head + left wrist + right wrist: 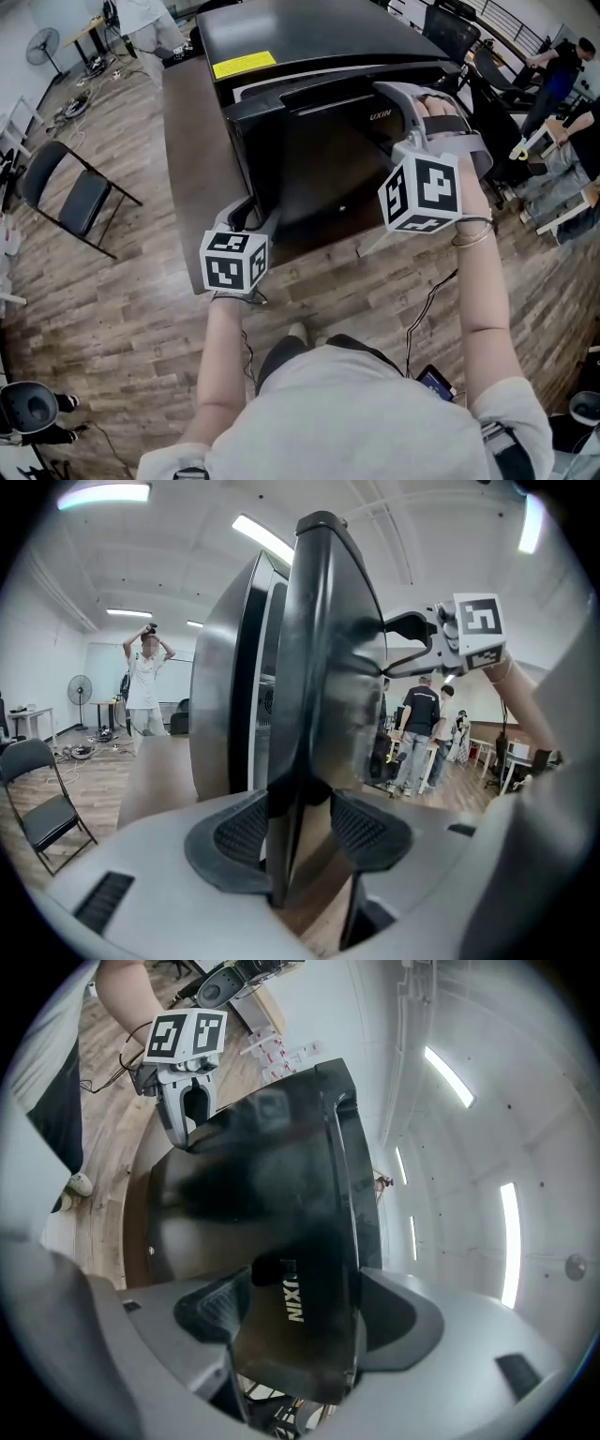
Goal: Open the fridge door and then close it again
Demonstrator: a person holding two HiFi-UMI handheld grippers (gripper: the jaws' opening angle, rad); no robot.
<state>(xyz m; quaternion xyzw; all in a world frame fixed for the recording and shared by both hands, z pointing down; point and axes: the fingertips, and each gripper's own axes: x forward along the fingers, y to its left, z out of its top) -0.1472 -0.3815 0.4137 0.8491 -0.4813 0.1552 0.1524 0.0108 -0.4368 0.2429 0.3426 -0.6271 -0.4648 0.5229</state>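
Observation:
A glossy black fridge [300, 33] stands in front of me, its door [319, 178] facing me. Whether the door is ajar I cannot tell. My left gripper [251, 214] sits low on the door's left edge. In the left gripper view the door edge [328, 667] runs between the jaws of the left gripper [298, 832], and both pads lie against it. My right gripper [405, 98] is at the door's top right corner. In the right gripper view the lettered corner [291, 1297] fills the right gripper [300, 1321], shut on it.
A low brown cabinet [192, 141] adjoins the fridge's left side. A folding chair [80, 197] and a fan [42, 42] stand on the wooden floor at the left. People [553, 66] and tables are at the right. Another person [145, 682] stands far behind.

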